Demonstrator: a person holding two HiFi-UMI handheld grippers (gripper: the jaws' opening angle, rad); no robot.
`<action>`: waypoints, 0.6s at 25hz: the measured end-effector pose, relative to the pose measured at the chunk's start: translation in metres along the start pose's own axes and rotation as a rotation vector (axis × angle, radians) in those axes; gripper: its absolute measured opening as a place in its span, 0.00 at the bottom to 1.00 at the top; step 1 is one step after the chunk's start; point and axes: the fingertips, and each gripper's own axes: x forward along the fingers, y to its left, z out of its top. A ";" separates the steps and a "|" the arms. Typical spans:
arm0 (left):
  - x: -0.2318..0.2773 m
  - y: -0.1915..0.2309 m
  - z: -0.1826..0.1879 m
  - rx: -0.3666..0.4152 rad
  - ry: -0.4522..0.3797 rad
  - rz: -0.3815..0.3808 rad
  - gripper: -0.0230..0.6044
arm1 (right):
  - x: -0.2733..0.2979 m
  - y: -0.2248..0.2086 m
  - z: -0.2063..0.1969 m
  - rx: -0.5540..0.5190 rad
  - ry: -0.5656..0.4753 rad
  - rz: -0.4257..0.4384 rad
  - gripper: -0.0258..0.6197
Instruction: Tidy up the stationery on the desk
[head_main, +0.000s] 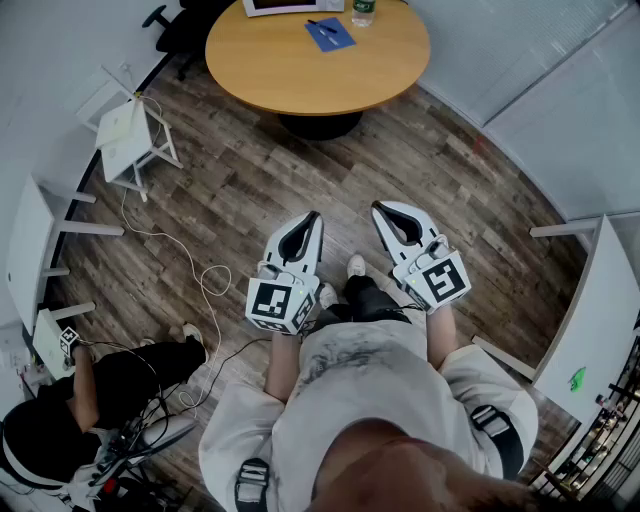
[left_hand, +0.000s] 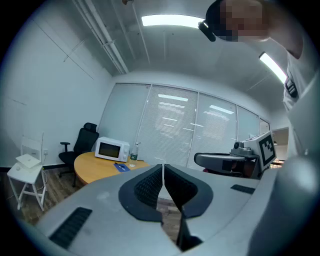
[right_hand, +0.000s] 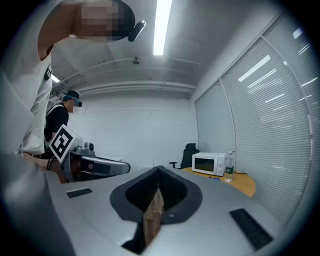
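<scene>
Nothing's been picked up yet. The left tool (head_main: 313, 216) and right tool (head_main: 379, 206) both hang at waist height in the middle of the head view. Each has its jaws pressed together with nothing between them. The brown sliver behind the right one's jaws looks like just the wood-plank floor (head_main: 250, 190) showing through.

The stationery is well apart from them at the top of the frame: a flat blue rectangular notepad (head_main: 329, 33) with a dark pen (head_main: 322, 26) lying on it. They sit on the round tan wooden counter (head_main: 300, 70), near a clear plastic bottle (head_main: 363, 10) and a white microwave (head_main: 280, 5).

My take is to walk right up to the counter before reaching, and spread the jaws before dropping in, not on the way down. I'd go for the pen first, since it sits on the pad and would probably roll off if the pad moves. Pinch it across the middle. The pad is thin and flat, so nudging it over the counter's rim should give a better bite. Mind the bottle, it looks easy to knock.
</scene>
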 end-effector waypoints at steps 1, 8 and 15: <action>-0.001 0.001 0.001 0.003 0.001 0.000 0.07 | 0.001 0.002 0.001 0.000 -0.010 0.000 0.13; 0.005 0.003 0.005 0.026 0.006 0.000 0.07 | 0.005 -0.008 0.001 0.019 -0.018 -0.042 0.14; 0.040 0.010 0.009 0.044 0.024 0.015 0.07 | 0.014 -0.044 -0.005 -0.003 0.042 -0.069 0.14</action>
